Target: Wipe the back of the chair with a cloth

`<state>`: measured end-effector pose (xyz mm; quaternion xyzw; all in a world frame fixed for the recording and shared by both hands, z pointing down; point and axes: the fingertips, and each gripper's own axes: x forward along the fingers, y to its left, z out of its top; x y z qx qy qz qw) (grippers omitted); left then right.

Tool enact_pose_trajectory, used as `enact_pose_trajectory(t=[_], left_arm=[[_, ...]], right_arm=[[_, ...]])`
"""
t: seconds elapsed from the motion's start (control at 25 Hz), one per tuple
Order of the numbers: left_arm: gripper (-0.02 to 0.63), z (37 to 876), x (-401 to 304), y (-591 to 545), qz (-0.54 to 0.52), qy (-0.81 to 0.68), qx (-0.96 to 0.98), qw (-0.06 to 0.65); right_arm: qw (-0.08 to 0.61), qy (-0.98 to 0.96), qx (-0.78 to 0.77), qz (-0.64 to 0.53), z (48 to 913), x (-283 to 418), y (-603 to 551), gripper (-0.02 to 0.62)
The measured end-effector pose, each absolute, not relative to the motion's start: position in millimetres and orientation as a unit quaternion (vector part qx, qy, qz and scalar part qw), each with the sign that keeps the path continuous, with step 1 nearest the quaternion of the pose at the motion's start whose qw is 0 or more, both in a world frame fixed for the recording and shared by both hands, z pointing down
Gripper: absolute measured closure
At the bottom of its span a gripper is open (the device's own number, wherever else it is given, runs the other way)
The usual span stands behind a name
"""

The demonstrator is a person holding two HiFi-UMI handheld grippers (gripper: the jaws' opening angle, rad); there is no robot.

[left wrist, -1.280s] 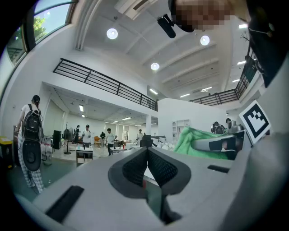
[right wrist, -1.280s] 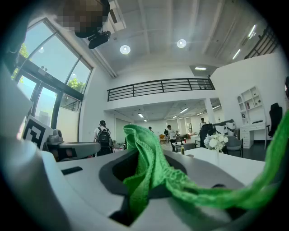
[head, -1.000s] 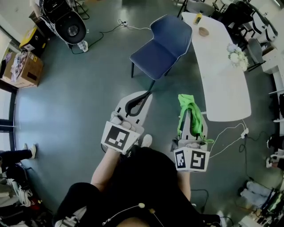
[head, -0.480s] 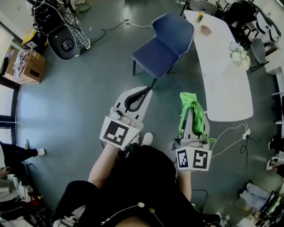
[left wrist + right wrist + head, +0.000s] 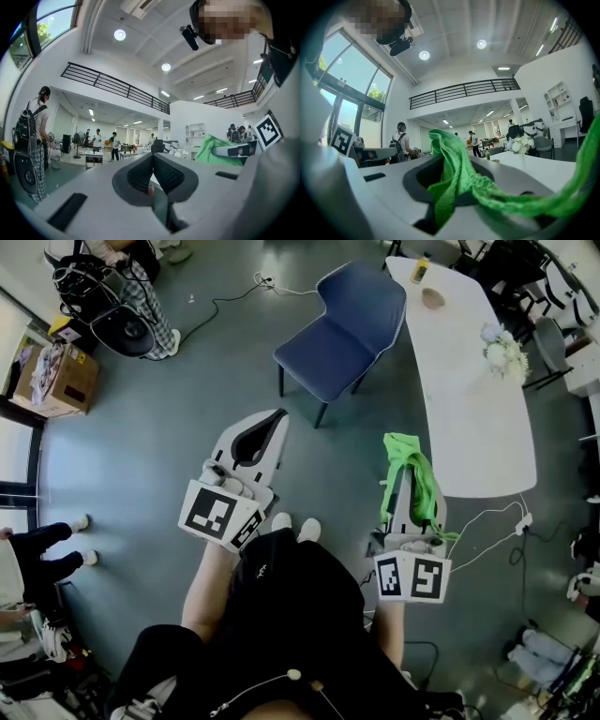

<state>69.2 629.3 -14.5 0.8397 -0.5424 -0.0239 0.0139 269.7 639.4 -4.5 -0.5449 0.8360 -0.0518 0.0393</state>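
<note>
The blue chair stands on the grey floor ahead of me, its back turned toward the white table. My left gripper is held low and to the chair's left, well short of it; its jaws are shut with nothing between them. A green cloth hangs out of my right gripper, which is shut on it and sits right of the chair, beside the table's near end. In the right gripper view the cloth drapes over the jaws and hides the fingertips.
The long white table runs along the right with flowers, a bowl and a bottle. A black round fan, a person and a cardboard box are at the left. A cable crosses the floor.
My left gripper has swung left, away from the chair's front leg. The right gripper with the cloth has barely moved. A person has walked in at the top left.
</note>
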Motion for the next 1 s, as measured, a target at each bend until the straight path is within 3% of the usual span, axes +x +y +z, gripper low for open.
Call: enact_pose_trajectory(t=[0.44,1.0], left_arm=[[0.601,-7.4,77.8,610.2,-0.02,-0.54,0.841,0.02],[0.601,-15.0,20.8,510.0,-0.055,-0.518,0.854,0.02]], right_arm=[[0.033,0.826,-0.559,-0.061,1.9,284.3,619.5,0.551],[0.017,0.823,-0.568,-0.021,-13.0,212.1,531.7,0.551]])
